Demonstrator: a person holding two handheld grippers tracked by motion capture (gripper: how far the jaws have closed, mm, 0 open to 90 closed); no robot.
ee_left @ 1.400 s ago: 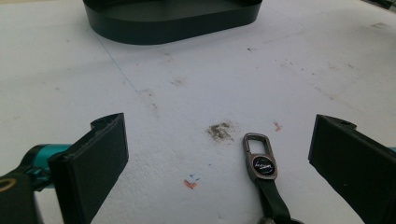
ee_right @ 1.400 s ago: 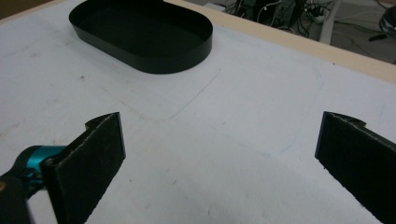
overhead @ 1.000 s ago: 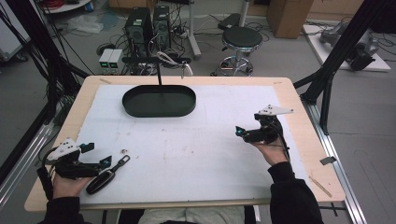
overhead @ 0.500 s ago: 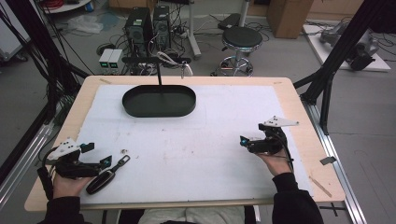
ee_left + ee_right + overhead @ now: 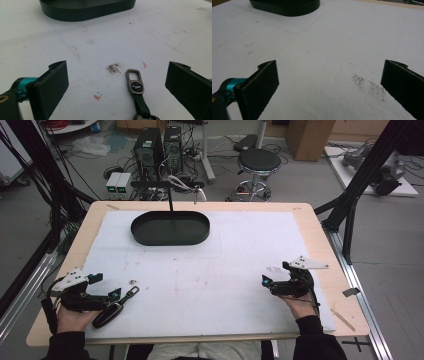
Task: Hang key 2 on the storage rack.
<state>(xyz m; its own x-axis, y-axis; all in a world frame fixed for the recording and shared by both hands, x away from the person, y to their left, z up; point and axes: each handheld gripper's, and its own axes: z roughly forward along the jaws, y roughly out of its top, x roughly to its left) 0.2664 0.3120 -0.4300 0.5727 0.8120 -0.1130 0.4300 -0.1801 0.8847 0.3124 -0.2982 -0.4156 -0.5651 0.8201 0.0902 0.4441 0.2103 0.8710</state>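
I read the desk (image 5: 310, 225) first: white mat, black oval tray (image 5: 170, 228) at its far side, my landmark. Well nearer me than the tray, left gripper (image 5: 116, 295) sits low, jaws wide, presumably lined up for a pick. Right gripper (image 5: 265, 281), also well short of the tray, jaws wide, idle. Key fob (image 5: 136, 87) lies flat between the left jaws, nearer the right one, untouched.

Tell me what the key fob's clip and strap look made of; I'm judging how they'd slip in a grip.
Clip: apparently metal, grey satin sheen, with a small glossy badge. Strap: dark, matte, probably leather or rubber; hard to tell which.
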